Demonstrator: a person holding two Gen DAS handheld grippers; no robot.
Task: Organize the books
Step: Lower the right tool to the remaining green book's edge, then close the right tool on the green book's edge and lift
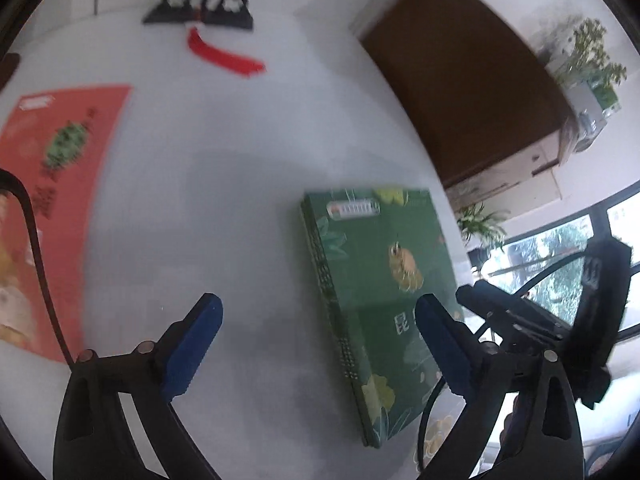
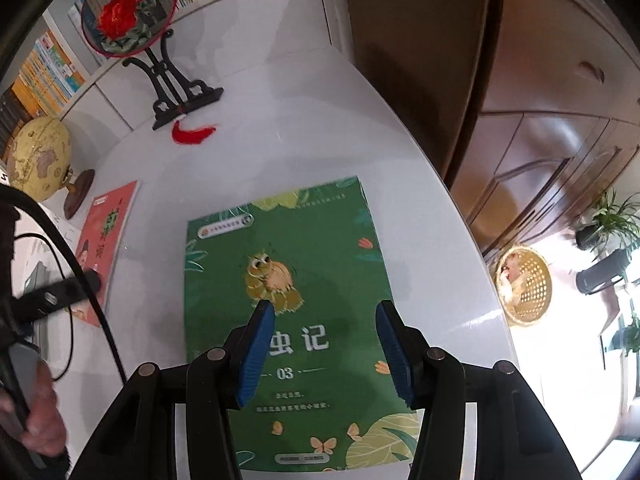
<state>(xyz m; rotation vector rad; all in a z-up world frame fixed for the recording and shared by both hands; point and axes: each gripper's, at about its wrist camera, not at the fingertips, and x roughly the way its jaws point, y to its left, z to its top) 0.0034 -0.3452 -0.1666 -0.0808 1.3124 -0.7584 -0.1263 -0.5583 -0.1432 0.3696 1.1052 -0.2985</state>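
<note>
Two books lie flat on the white worktop (image 2: pixel 320 112): a green book (image 2: pixel 288 280) under the right claw (image 2: pixel 326 350), and an orange book (image 2: pixel 106 240) to its left. Both claws gape apart, holding nothing; the left claw (image 1: pixel 316 344) hangs beside the green book. A fan stand (image 2: pixel 176 88) and globe (image 2: pixel 38 160) sit farther back.

Both wrist views angled steeply down, close over white table (image 1: pixel 240 200), sharing green book (image 2: pixel 288 248).

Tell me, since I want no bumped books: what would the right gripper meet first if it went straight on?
Most likely the green book. The right gripper, open, points down at its cover, with nothing between them in the right wrist view. How far above it the pads are is unclear.
</note>
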